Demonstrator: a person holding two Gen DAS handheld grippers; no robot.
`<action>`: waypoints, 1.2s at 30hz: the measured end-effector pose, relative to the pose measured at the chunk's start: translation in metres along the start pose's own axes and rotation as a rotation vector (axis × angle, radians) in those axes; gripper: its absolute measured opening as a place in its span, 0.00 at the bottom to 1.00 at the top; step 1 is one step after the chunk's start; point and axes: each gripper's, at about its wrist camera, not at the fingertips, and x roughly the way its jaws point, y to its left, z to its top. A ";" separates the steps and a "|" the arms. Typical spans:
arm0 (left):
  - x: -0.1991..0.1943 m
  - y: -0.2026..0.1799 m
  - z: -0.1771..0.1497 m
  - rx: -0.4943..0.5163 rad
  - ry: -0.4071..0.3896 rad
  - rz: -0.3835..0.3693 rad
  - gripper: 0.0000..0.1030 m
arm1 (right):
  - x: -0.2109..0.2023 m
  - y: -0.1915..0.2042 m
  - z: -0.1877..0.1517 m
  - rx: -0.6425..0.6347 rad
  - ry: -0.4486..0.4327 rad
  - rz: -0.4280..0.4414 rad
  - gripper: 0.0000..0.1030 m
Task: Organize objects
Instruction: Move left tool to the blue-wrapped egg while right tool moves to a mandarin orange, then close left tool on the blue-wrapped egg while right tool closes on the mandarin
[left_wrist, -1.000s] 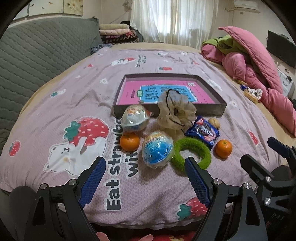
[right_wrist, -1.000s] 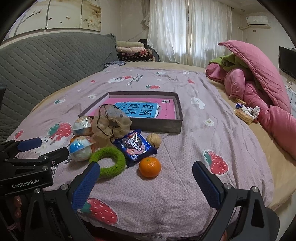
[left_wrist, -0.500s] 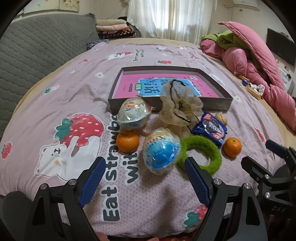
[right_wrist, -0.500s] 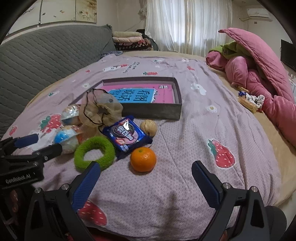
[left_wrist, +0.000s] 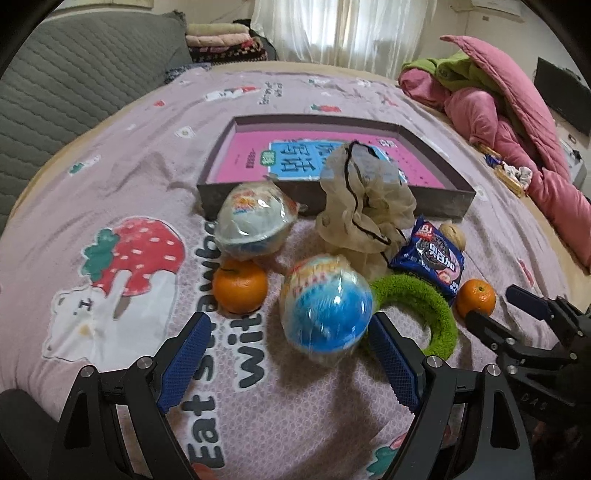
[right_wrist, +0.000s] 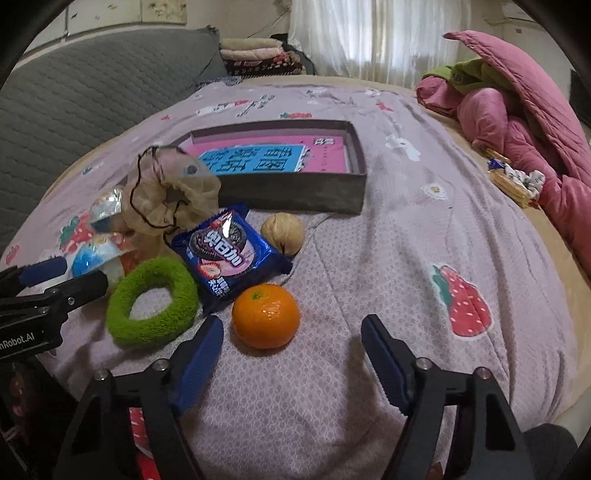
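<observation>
Both grippers nearer, right gripper (right_wrist: 291, 332) closing toward orange (right_wrist: 266, 315), stem up

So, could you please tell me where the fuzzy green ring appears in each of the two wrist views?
Left wrist view: the fuzzy green ring lies right of centre, partly hidden behind the blue wrapped ball.
Right wrist view: it lies at lower left, fully visible on the bedspread.
Shared landmark: the dark blue cookie packet touches the ring's far side in both.
</observation>
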 end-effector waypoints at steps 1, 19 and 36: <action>0.002 0.000 0.000 -0.001 0.003 -0.004 0.85 | 0.002 0.002 0.000 -0.007 0.004 0.004 0.67; 0.018 -0.001 0.013 -0.015 0.027 -0.077 0.68 | 0.017 0.014 0.005 -0.069 0.011 0.027 0.40; 0.003 0.006 0.006 -0.036 0.017 -0.155 0.55 | 0.010 0.007 0.005 -0.041 -0.021 0.043 0.38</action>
